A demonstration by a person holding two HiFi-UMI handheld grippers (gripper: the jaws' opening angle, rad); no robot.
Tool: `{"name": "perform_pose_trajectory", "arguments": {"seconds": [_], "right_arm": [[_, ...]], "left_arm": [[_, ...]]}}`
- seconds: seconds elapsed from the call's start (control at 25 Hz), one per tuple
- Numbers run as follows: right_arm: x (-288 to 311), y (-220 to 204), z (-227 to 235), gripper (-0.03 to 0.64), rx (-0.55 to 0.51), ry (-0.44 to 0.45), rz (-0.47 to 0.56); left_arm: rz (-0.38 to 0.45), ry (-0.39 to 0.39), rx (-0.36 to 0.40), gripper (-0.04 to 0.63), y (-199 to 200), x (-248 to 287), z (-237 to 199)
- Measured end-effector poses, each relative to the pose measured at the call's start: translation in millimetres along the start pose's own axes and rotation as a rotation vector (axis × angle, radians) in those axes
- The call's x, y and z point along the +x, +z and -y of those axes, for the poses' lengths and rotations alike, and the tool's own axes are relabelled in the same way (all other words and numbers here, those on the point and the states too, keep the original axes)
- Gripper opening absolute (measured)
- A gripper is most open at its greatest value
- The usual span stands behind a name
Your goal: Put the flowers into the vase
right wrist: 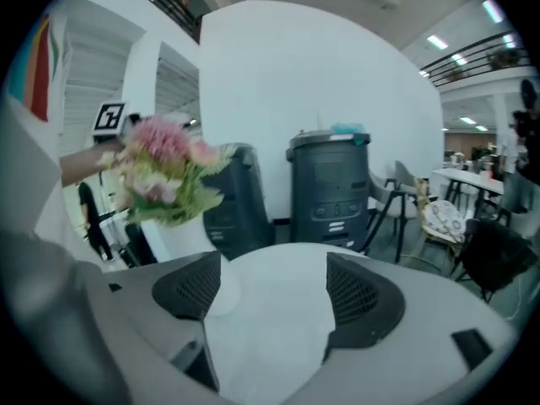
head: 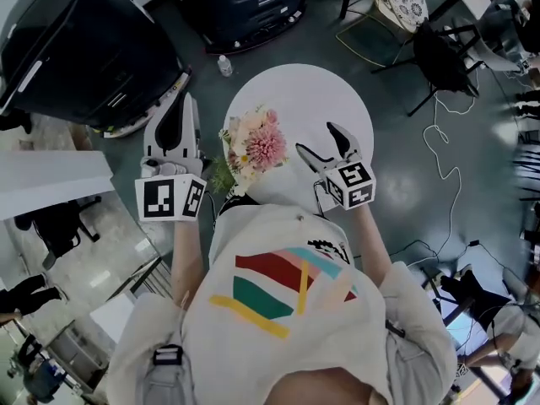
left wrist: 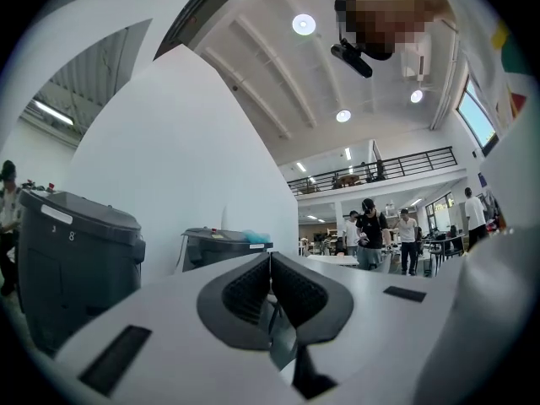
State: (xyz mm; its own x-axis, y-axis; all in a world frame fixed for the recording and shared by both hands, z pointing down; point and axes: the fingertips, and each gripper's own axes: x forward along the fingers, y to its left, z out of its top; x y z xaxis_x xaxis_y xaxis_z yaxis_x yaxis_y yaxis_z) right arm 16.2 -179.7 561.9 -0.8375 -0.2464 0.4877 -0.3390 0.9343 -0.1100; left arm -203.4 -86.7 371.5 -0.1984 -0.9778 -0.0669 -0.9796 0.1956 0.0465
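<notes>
Grey floor (head: 396, 142) is seen all round a round white surface (head: 329, 99), and two dark bins (right wrist: 329, 184) can be made out behind it in the right gripper view.

The flowers (head: 256, 148), pink and cream with green leaves, are found at the edge of the surface nearest the person. In the right gripper view they are seen standing up out of a white vase (right wrist: 179, 236), so the task looks as good as done.

The left gripper (head: 181, 108) is held off the surface, just past its left edge. Its jaws are pressed together and nothing is seen between them. The right gripper (head: 315, 137) is held over the surface, on the right side of it. Its jaws are spread wide, and only bare surface is seen between them.

The flowers are judged to be light and soft. The petals could be squashed easily, so the heads should not be pinched. The stems are thin and bendy, and they are best taken low down, under the blooms, with a gentle squeeze. The vase is likely hard and smooth, and it could be tipped over, as it stands close to the edge of the surface.
</notes>
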Motion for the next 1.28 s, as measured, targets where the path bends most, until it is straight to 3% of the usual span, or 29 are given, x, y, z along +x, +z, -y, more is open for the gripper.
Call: {"name": "perform_pose_trajectory", "arguments": {"seconds": [0.08, 0.12, 0.16, 0.2, 0.24, 0.36, 0.56, 1.28], "right_arm": [[-21.2, 39.0, 24.8, 0.396, 0.070, -0.101, 0.123], [-34.7, 60.5, 35.4, 0.349, 0.094, -0.156, 0.189], [-49.4, 81.8, 45.2, 0.217, 0.104, -0.222, 0.251], [-64.1, 102.1, 53.3, 0.042, 0.098, -0.293, 0.308], [-77.5, 120.9, 58.1, 0.011, 0.076, -0.356, 0.360], [-103.7, 163.7, 49.0, 0.011, -0.003, -0.411, 0.481], [-119.0, 195.5, 14.4, 0.011, -0.084, -0.320, 0.582], [-114.0, 204.9, -20.5, 0.011, -0.146, -0.259, 0.589]], "left_arm": [[0.018, 0.006, 0.010, 0.008, 9.9, 1.7, -2.4], [0.027, 0.009, 0.012, 0.008, 14.8, 2.5, -3.0], [0.037, 0.011, 0.013, 0.008, 19.6, 3.3, -2.9], [0.047, 0.012, 0.013, 0.008, 24.3, 4.1, -2.0], [0.055, 0.011, 0.012, 0.008, 28.6, 4.8, -0.3], [0.072, -0.008, 0.024, 0.008, 39.1, 6.2, 10.4], [0.087, -0.056, 0.048, 0.008, 50.3, 12.2, 32.7], [0.106, -0.084, 0.088, 0.008, 59.5, 4.1, 52.0]]}}
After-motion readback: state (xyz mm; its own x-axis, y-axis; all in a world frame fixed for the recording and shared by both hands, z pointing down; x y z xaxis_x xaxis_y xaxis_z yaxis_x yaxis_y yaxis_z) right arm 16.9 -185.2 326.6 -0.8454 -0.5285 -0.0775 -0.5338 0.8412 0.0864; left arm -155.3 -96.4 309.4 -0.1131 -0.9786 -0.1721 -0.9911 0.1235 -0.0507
